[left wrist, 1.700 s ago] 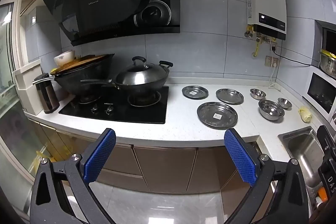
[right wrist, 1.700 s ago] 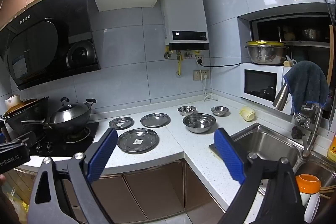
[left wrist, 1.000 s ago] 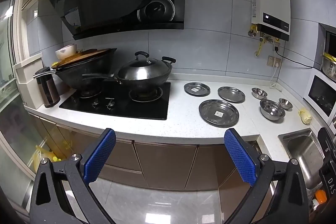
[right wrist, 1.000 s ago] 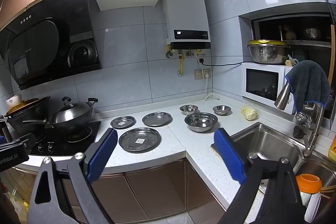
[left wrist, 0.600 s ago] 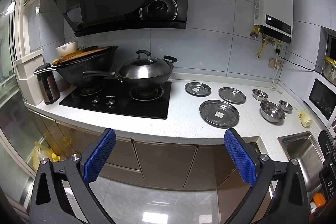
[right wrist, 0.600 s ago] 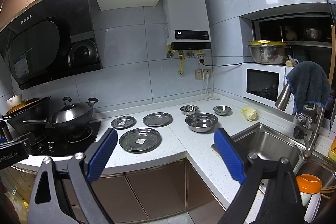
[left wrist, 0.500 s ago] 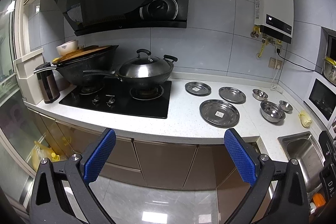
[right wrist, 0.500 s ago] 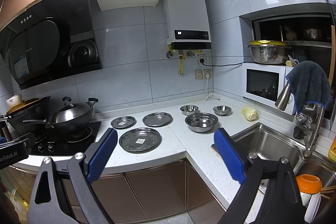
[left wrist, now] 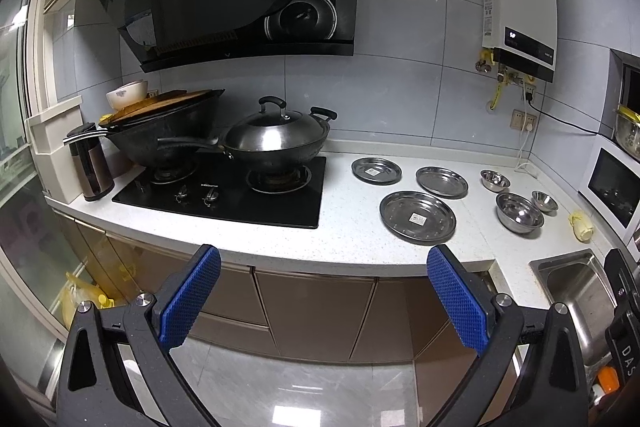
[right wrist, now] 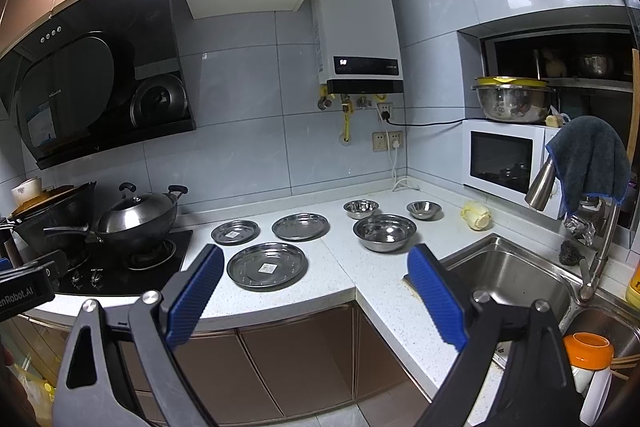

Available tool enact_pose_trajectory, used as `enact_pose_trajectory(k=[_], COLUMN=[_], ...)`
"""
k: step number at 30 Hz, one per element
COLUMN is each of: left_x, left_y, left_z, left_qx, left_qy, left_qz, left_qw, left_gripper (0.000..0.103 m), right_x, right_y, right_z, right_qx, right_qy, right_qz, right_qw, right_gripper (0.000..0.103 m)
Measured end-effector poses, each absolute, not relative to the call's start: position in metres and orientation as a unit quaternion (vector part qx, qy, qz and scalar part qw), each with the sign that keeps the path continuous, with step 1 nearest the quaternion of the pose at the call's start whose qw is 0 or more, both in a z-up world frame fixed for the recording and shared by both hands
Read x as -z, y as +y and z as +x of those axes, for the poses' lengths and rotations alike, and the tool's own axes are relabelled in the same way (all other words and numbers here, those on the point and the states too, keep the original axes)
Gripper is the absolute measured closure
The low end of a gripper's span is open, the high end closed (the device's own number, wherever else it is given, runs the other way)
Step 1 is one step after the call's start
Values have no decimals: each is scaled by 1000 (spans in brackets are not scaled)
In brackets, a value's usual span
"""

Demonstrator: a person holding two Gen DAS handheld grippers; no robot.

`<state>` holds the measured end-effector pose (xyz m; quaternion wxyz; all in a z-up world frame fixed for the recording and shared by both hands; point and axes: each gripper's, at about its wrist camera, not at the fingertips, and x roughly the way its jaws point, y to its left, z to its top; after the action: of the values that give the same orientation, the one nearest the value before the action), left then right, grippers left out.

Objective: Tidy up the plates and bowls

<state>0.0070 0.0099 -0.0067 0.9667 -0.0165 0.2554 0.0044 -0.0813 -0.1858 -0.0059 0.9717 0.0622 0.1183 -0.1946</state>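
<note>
Three steel plates lie on the white counter (left wrist: 352, 227): a large plate (left wrist: 417, 217) (right wrist: 267, 266) in front, a small plate (left wrist: 376, 170) (right wrist: 235, 231) and a medium plate (left wrist: 441, 181) (right wrist: 300, 226) behind it. To their right stand a large steel bowl (left wrist: 519, 217) (right wrist: 384, 232) and two small bowls (left wrist: 495, 180) (left wrist: 544, 201) (right wrist: 361, 208) (right wrist: 424, 209). My left gripper (left wrist: 322, 297) and right gripper (right wrist: 316, 293) are both open and empty, held in front of the counter edge, well short of the dishes.
A black hob (left wrist: 224, 195) with a lidded wok (left wrist: 276, 143) and a dark wok (left wrist: 168, 131) is on the left. A sink (right wrist: 508, 279) with a tap (right wrist: 596, 259) is on the right, a microwave (right wrist: 504, 159) behind it. A yellow object (right wrist: 476, 217) lies near the bowls.
Both grippers stayed open. The left wrist view drifted slightly, with the counter now sitting a little higher and nearer. The right wrist view barely shifted.
</note>
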Motion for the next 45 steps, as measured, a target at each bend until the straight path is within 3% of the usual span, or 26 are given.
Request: enact_pose_trajectory(k=[45], left_x=[9], left_y=[16], left_z=[17], left_qx=[-5], left_qy=[265], left_qz=[-19], left_qw=[964], left_gripper=[2], right_x=[8], right_y=[-186], right_z=[-78], right_qx=[192], right_qy=[120], right_qz=[62], right_qw=[972], right_gripper=[10])
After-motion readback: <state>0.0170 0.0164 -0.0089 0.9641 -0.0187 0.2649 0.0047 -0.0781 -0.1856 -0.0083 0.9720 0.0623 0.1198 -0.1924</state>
